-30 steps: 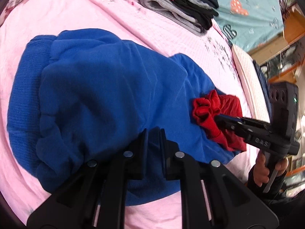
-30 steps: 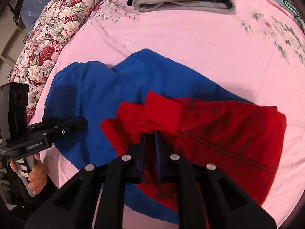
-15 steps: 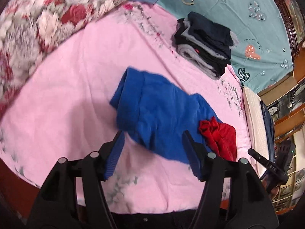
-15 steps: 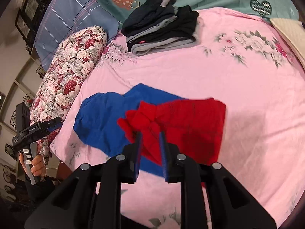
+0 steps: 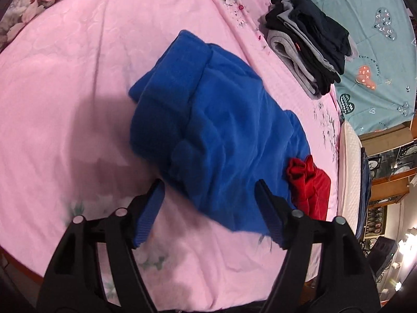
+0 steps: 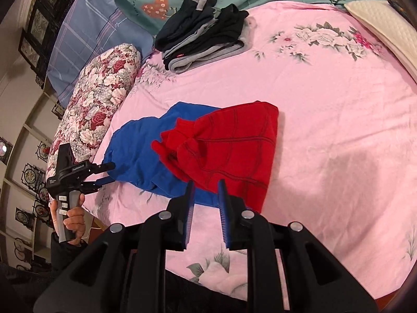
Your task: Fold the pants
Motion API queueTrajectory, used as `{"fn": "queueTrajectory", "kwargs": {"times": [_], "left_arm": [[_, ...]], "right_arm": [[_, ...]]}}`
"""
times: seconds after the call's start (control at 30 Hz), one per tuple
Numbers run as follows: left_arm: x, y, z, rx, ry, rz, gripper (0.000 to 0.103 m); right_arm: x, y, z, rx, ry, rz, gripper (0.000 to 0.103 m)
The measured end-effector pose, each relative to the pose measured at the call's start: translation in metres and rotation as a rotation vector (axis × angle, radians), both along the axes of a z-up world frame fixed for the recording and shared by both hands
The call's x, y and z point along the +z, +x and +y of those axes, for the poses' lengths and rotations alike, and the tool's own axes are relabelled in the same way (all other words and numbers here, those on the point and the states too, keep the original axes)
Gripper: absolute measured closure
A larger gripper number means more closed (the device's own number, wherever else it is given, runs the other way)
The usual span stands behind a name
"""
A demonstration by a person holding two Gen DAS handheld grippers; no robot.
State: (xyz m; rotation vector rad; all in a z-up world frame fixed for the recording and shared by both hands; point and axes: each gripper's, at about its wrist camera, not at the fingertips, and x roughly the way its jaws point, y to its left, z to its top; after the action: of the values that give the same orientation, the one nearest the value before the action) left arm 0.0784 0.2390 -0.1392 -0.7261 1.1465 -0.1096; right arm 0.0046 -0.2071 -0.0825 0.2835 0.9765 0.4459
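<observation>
Blue pants lie folded and bunched on the pink bed sheet, near the bed's front edge. Red pants sit folded beside them, overlapping the blue ones at one edge. Left claw hovers over the near edge of the blue pants, jaws wide and opening, nothing pinched between them; a hand grips its handle in the right wrist view. Right claw hangs above the near edge of the red pants, released, jaws slightly parted, no cloth between them. Stack of folded dark and grey clothes rests further back on the bed, well apart. Floral pillow lies along the bed's side.
</observation>
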Motion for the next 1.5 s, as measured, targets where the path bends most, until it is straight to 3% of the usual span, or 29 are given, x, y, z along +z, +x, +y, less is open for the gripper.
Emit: {"fn": "queueTrajectory", "kwargs": {"times": [0.2,0.27,0.3,0.33,0.4,0.53,0.67,0.8,0.93,1.13,1.2,1.3,1.5], "left_arm": [[-0.003,0.034,0.004,0.025,0.014,-0.017,0.025],[-0.004,0.046,0.005,0.022,0.06,-0.028,0.039],[-0.005,0.052,0.004,0.014,0.109,-0.028,0.056],[-0.007,0.054,0.005,0.001,0.113,-0.031,0.064],[-0.01,0.052,0.012,0.011,0.051,-0.051,0.07],[-0.008,0.037,0.024,0.058,-0.001,-0.139,0.075],[-0.015,0.029,0.038,0.084,-0.084,-0.147,0.076],[-0.008,0.026,0.033,0.059,-0.036,-0.159,0.076],[0.002,0.024,0.029,0.044,0.004,-0.181,0.076],[0.008,0.026,0.021,0.009,0.088,-0.197,0.076],[0.009,0.028,0.019,0.006,0.108,-0.196,0.076],[0.022,0.028,0.011,-0.003,0.154,-0.216,0.077],[0.067,0.018,-0.035,-0.077,0.341,-0.324,0.08]], "right_arm": [[-0.005,0.002,0.007,0.007,-0.001,0.026,0.083],[-0.004,0.001,0.007,0.002,-0.007,0.021,0.083],[-0.005,0.001,0.007,-0.002,-0.011,0.025,0.083],[-0.007,0.001,0.008,-0.007,-0.02,0.036,0.083],[-0.012,0.005,0.01,-0.015,-0.038,0.058,0.083],[-0.013,0.017,0.032,0.012,-0.096,0.083,0.083],[-0.01,0.037,0.081,0.107,-0.128,0.051,0.083],[-0.024,0.068,0.144,0.216,-0.152,0.058,0.083],[-0.053,0.099,0.207,0.293,-0.214,0.126,0.083],[-0.103,0.114,0.243,0.346,-0.277,0.224,0.083],[-0.101,0.111,0.246,0.357,-0.297,0.206,0.083],[-0.079,0.111,0.225,0.328,-0.223,0.208,0.083],[-0.003,0.108,0.114,0.141,-0.1,0.053,0.078]]}}
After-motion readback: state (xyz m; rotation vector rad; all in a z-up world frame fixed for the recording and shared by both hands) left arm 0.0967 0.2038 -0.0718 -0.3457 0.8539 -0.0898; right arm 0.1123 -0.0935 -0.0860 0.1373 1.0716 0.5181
